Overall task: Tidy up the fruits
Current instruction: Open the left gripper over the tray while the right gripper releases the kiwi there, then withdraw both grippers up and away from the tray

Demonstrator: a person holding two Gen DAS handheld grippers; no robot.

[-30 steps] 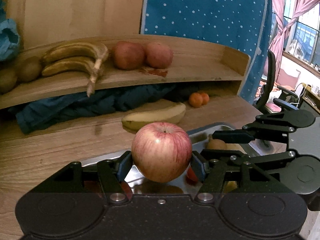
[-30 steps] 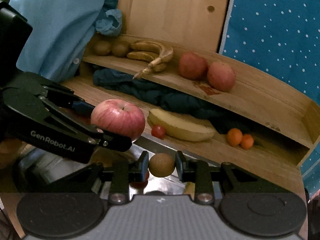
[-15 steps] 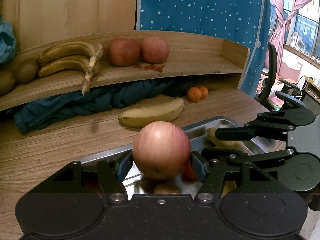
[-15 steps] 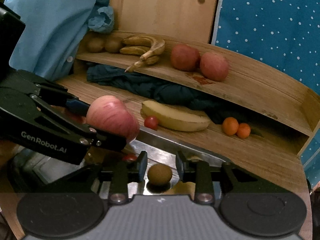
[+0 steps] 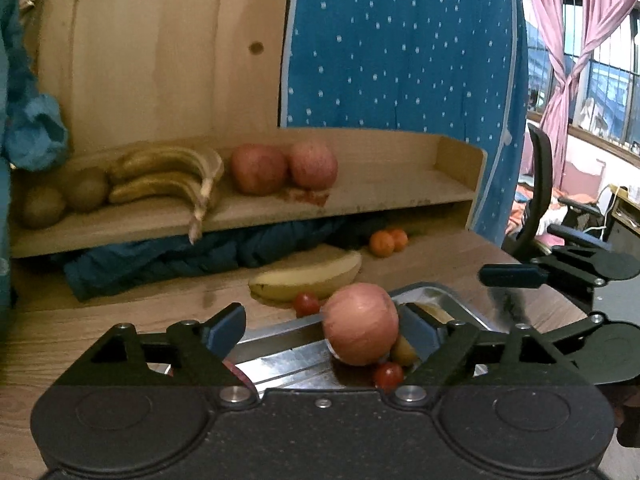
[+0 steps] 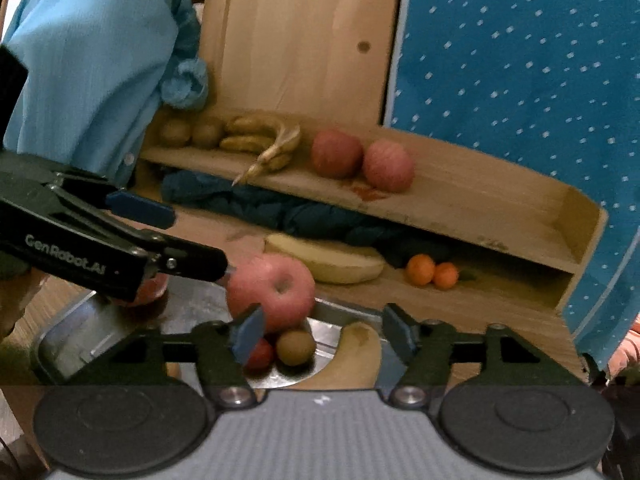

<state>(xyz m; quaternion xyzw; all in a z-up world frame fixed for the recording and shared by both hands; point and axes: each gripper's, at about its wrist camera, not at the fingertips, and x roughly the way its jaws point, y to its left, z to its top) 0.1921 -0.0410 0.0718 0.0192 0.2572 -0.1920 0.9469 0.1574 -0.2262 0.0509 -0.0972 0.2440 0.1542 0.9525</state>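
Releasing now: the left gripper (image 5: 320,330) stands spread wide, the round pink-red apple (image 5: 360,324) sitting loose in the shiny metal tray (image 6: 72,340) against a brown kiwi (image 6: 295,347). The right gripper (image 6: 320,334) gapes empty too. Best to lift straight up, touching nothing.

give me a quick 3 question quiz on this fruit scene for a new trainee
1. True or false: the left gripper is clamped on the apple.
2. Which fruit lies in the metal tray beside the kiwi? A banana, B orange, C pear.
3. How many apples rest on the wooden shelf?

Key:
1. False; its jaws stand open and the apple sits in the tray.
2. A.
3. Two.
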